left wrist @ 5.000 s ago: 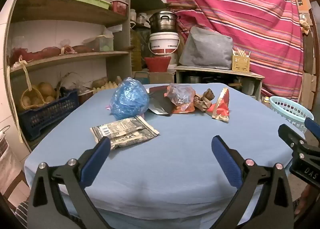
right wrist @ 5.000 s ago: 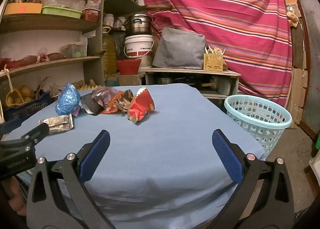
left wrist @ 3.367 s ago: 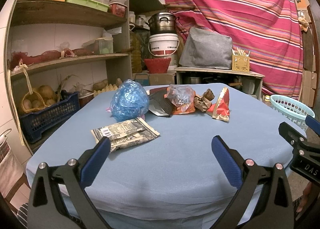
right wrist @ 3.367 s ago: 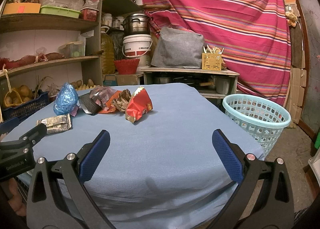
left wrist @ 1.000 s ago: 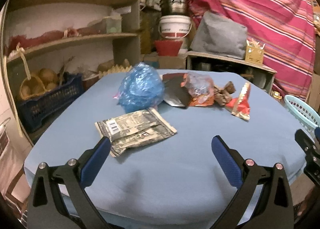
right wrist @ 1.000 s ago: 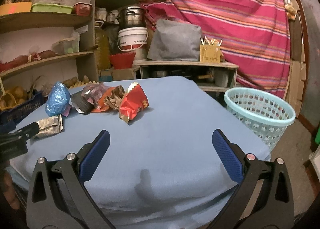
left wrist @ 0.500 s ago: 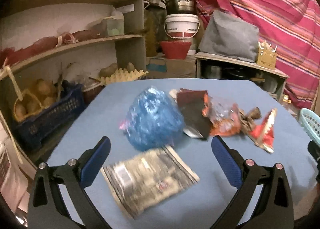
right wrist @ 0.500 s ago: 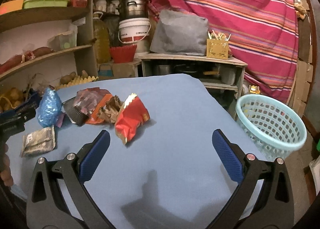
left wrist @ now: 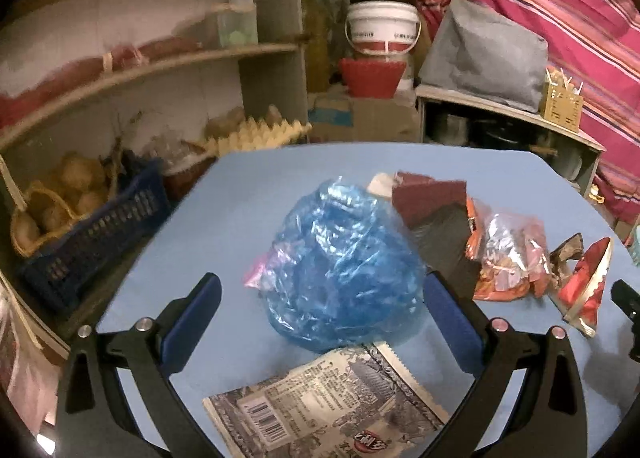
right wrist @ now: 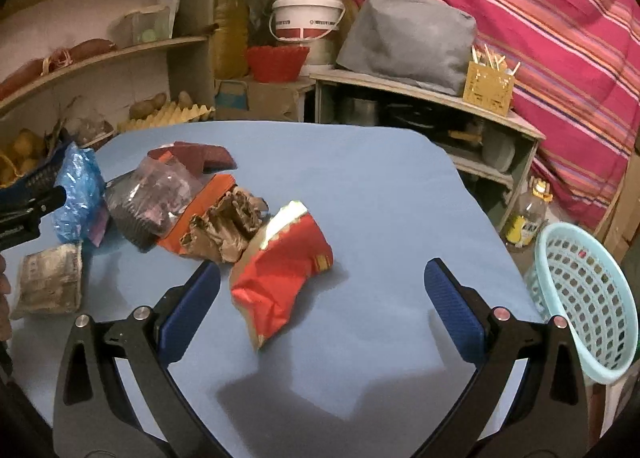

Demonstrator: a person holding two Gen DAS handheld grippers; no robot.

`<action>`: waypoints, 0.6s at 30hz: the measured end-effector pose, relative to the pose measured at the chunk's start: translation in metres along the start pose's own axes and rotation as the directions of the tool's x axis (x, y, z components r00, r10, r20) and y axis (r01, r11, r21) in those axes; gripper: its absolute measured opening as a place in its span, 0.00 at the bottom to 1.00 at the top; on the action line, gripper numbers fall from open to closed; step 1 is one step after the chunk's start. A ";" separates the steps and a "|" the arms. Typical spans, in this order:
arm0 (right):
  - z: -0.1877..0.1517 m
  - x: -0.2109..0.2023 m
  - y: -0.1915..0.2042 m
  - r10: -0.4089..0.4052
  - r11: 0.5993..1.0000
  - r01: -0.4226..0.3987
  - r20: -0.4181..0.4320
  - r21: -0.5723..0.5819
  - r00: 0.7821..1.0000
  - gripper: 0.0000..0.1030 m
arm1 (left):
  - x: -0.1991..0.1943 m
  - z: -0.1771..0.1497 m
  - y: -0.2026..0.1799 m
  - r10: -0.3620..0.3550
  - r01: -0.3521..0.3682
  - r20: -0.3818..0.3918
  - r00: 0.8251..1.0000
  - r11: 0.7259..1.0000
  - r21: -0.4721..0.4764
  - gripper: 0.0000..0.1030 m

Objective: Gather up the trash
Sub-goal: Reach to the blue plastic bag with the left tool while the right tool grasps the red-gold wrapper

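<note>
So, trash clustered on your blue table (right wrist: 380,186), blue bag (left wrist: 344,262) between your left gripper's (left wrist: 320,322) spread jaws, red wrapper (right wrist: 280,278) between right gripper's (right wrist: 320,310) spread jaws, basket (right wrist: 588,298) off table's right edge, shelves (left wrist: 160,66) behind, striped cloth (right wrist: 540,18) backdrop.

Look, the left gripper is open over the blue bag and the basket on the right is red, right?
Not quite: the basket is light blue, not red, as the right wrist view shows. The left gripper is open over the blue bag.
</note>
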State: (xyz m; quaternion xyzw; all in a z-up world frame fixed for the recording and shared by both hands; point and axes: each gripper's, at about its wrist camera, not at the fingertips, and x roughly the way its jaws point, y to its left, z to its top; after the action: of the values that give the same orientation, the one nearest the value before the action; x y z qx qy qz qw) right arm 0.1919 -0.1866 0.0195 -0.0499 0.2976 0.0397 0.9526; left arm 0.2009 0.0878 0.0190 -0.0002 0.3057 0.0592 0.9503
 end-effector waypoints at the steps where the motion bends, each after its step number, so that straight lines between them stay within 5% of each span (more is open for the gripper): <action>1: 0.000 0.002 0.000 0.006 1.000 -0.006 0.001 0.004 1.000 0.96 | 0.002 0.001 0.002 0.003 -0.003 -0.007 1.000 1.000 -0.007 0.96; 10: 0.000 0.020 0.010 0.034 0.999 -0.030 -0.083 0.044 0.996 0.95 | 0.017 0.004 -0.006 -0.007 0.009 -0.049 0.999 1.000 0.028 0.96; 18: 0.003 0.032 0.008 0.037 0.997 -0.028 -0.128 0.069 0.991 0.68 | 0.025 0.003 -0.010 -0.032 0.034 -0.077 0.997 0.999 0.033 0.90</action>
State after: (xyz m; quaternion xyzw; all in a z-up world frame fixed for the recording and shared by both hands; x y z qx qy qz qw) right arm 0.2195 -0.1765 0.0031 -0.0155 0.3606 0.0417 0.9317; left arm 0.2244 0.0805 0.0068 0.0085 0.3428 0.0382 0.9386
